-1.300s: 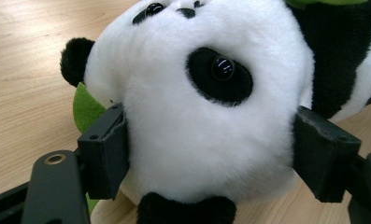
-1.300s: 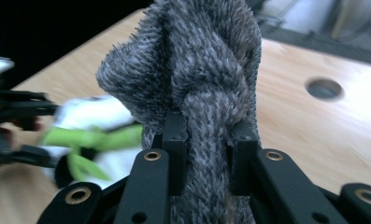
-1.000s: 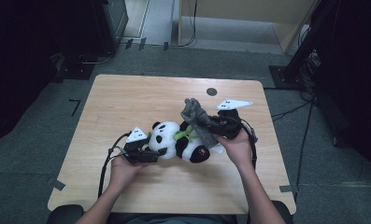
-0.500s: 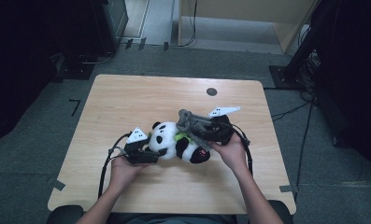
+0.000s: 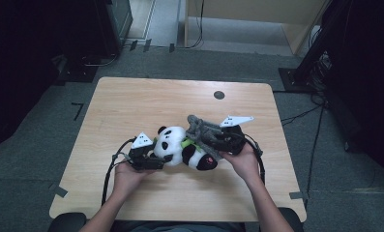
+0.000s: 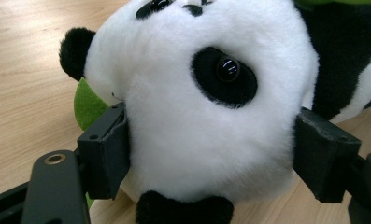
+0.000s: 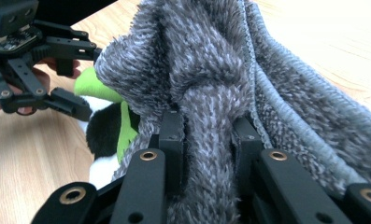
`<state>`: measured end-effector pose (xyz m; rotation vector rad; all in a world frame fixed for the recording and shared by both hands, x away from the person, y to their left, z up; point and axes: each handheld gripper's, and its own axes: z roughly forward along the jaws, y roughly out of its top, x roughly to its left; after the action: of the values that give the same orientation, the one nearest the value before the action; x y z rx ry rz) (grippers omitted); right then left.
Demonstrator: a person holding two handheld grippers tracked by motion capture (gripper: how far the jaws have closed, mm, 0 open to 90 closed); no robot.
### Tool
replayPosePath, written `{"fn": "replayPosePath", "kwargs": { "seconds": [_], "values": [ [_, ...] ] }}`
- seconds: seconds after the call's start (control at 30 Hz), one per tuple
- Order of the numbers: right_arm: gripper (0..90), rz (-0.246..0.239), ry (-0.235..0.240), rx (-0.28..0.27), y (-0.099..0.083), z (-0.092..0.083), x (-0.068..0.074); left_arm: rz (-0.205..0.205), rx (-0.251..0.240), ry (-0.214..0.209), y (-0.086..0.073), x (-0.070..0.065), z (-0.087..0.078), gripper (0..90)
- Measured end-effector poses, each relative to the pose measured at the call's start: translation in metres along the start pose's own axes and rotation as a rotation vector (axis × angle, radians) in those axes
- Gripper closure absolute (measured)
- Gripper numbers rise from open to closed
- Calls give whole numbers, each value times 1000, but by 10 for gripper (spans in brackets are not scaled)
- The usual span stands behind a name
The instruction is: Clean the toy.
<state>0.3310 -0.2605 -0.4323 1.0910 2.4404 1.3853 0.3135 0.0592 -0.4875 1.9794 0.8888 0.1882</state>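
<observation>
Both forearms come in from the near edge of the table, angled inward toward each other. The left hand (image 5: pixel 126 175) holds the left gripper (image 5: pixel 156 157) low and roughly level, its jaws spread wide and pressing on both sides of a plush panda's head (image 6: pixel 206 93). The right hand (image 5: pixel 243 159) holds the right gripper (image 5: pixel 206 140) pointing left, its jaws nearly together and apparently pinching a fold of grey knitted cloth (image 7: pixel 211 116).

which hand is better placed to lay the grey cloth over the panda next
Right, probably. The right claw is already shut on a fold of the grey cloth, held just above the panda. The left claw is busy clamping the panda's head, pinning it to the table.
</observation>
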Motion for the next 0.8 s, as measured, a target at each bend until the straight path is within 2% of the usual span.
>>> {"fn": "replayPosePath", "kwargs": {
  "seconds": [0.27, 0.3, 0.47, 0.57, 0.6, 0.8],
  "values": [
    [731, 9, -6, 7, -13, -11, -5, -14, -4, -3, 0, 1, 0, 220],
    [732, 24, -7, 12, -17, -14, -7, -15, -5, -4, 0, 1, 0, 219],
    [732, 34, -25, 35, -24, -18, -11, -24, -4, -10, 1, 3, 0, 219],
    [733, 50, -36, 56, -30, -20, -16, -29, -1, -16, 2, 4, 1, 218],
    [733, 71, -37, 69, -33, -20, -20, -32, 0, -18, 2, 4, 1, 218],
    [735, 110, -39, 82, -42, -18, -26, -26, 2, -25, 2, 6, 1, 218]
  ]
}}
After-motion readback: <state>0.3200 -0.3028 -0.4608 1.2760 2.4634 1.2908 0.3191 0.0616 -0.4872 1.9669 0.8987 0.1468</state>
